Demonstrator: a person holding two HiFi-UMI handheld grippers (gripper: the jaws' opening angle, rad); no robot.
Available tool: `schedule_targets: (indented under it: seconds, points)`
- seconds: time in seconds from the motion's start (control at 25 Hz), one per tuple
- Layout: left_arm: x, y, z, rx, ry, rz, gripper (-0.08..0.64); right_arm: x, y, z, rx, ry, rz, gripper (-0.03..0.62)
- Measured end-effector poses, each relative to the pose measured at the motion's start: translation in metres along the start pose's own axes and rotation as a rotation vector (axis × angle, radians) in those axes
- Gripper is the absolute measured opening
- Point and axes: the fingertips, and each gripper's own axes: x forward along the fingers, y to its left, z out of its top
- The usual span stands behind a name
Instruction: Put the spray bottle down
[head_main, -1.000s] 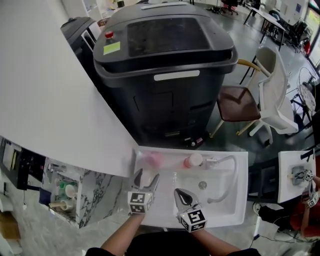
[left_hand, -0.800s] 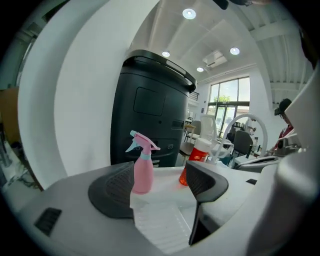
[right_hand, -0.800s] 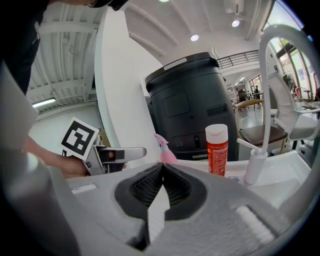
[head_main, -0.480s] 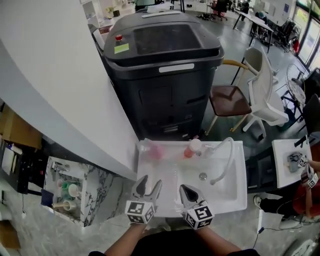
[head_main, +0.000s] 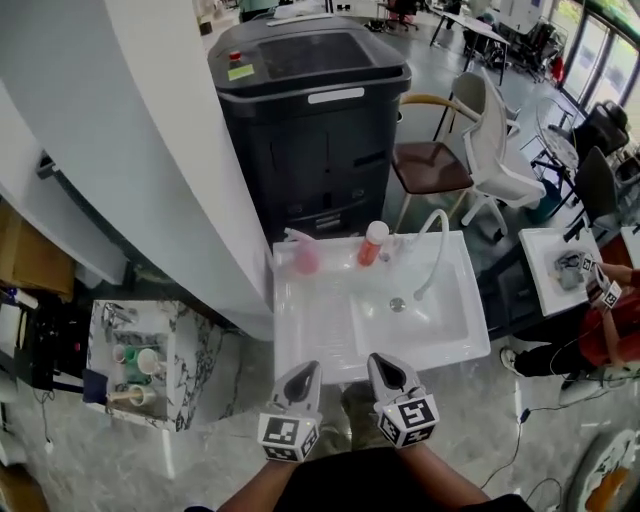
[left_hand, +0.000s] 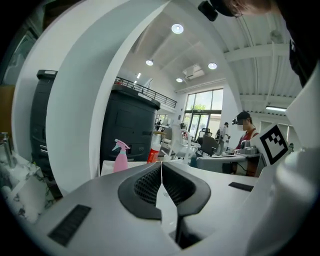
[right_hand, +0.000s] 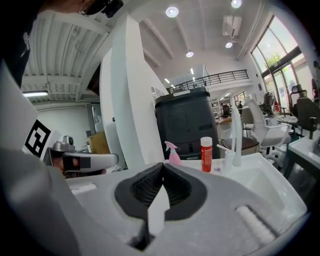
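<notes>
The pink spray bottle (head_main: 303, 255) stands upright on the back left corner of the white sink unit (head_main: 310, 340), free of both grippers. It also shows far off in the left gripper view (left_hand: 120, 156) and the right gripper view (right_hand: 174, 153). My left gripper (head_main: 300, 385) hovers in front of the sink's near edge, its jaws closing until the tips meet with nothing between them (left_hand: 161, 165). My right gripper (head_main: 390, 378) is beside it, shut and empty (right_hand: 162, 167).
A red bottle with a white cap (head_main: 372, 243) and a curved faucet (head_main: 432, 250) stand at the sink's back. Behind is a big black machine (head_main: 310, 120); a white curved wall (head_main: 150, 150) is left, chairs (head_main: 470, 150) right. A marble shelf with cups (head_main: 140, 365) sits lower left.
Both grippers drew back from over the sink to in front of its near edge. The left gripper's jaws went from open to shut. The spray bottle stayed in place.
</notes>
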Motion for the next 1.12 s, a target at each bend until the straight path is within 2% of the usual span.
schedule_targets:
  seconds: [0.16,0.32,0.44,0.68,0.84,1.12]
  points:
    - [-0.030,-0.022,-0.026,-0.002,0.028,-0.018,0.017,-0.039,0.019,-0.023,0.007,0.041,-0.060,-0.002]
    - [-0.050,-0.049,-0.030,-0.031,0.029,-0.058,0.017,-0.063,0.043,-0.020,-0.048,0.030,-0.027,-0.003]
    - [-0.061,-0.064,-0.027,-0.031,0.020,-0.045,0.017,-0.077,0.055,-0.012,-0.095,0.012,-0.005,-0.003]
    - [-0.080,-0.087,-0.022,-0.021,-0.003,0.001,0.017,-0.105,0.061,-0.019,-0.076,0.021,0.025,-0.003]
    - [-0.088,-0.108,-0.027,-0.091,-0.002,-0.003,0.017,-0.127,0.057,-0.027,-0.054,0.013,0.019,-0.003]
    - [-0.094,-0.135,-0.035,-0.029,0.003,-0.029,0.017,-0.141,0.052,-0.027,-0.042,-0.015,0.022,-0.003]
